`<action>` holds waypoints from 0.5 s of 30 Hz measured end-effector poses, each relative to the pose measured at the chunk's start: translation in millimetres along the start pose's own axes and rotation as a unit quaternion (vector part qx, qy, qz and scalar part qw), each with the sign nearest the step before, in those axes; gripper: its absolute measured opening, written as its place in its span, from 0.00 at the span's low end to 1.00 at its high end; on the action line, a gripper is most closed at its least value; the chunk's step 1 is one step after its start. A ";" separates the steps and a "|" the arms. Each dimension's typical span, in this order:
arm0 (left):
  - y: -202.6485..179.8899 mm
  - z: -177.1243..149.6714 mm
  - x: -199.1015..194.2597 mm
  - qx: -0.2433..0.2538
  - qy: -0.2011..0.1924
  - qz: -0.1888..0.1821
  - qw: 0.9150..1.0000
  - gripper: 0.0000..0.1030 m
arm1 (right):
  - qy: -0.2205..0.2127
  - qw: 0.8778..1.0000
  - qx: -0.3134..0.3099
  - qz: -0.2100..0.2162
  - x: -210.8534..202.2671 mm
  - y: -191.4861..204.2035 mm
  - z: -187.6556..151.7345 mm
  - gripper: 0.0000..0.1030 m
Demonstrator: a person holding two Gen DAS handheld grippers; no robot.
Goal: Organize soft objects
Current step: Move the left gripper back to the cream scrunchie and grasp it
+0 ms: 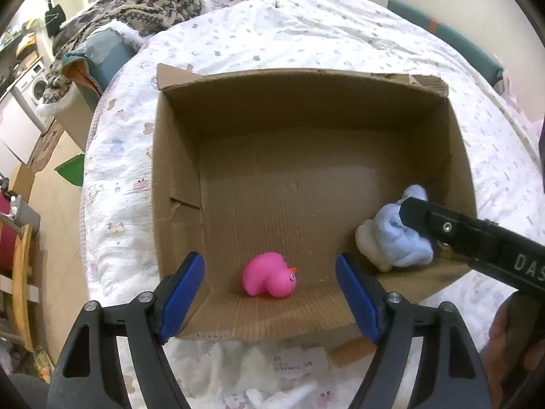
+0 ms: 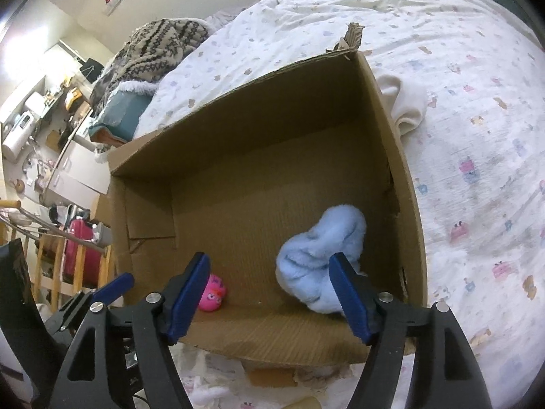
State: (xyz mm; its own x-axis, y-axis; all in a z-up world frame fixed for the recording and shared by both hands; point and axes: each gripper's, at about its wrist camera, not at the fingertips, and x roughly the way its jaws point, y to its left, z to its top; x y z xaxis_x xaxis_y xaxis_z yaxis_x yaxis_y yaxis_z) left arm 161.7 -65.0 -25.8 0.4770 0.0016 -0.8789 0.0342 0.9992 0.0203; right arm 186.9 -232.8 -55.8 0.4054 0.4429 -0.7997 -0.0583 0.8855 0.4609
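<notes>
An open cardboard box [image 1: 177,143] lies on the bed. A pink rubber duck [image 1: 269,274] lies on the box floor near the front wall; it also shows in the right wrist view [image 2: 213,293]. A fluffy light blue soft object [image 2: 320,259] sits in the box's right front corner; it also shows in the left wrist view [image 1: 395,238]. My left gripper [image 1: 270,301] is open and empty, hovering over the box's front edge above the duck. My right gripper [image 2: 269,294] is open over the box's front right, its right finger [image 2: 347,293] beside the blue object, which is loose.
The bed has a white patterned quilt [image 1: 306,27]. A cream cloth [image 2: 407,105] lies outside the box's right wall. A patterned blanket pile [image 1: 143,0] lies at the bed's far left. Furniture and clutter stand on the floor at left [image 1: 20,238].
</notes>
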 end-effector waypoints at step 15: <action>35.7 -30.8 -50.3 -0.034 -0.025 -0.018 0.999 0.75 | -0.018 1.000 -0.014 -0.008 -42.1 0.8 -33.1 0.74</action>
State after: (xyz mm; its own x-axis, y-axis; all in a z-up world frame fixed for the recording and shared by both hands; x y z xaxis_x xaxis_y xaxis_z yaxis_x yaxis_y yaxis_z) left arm 111.9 -28.2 4.4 0.5207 -0.0348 -0.8530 -0.0061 0.9990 -0.0445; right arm 139.6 -246.2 -34.4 0.4386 0.4241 -0.7924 -0.0770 0.8962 0.4370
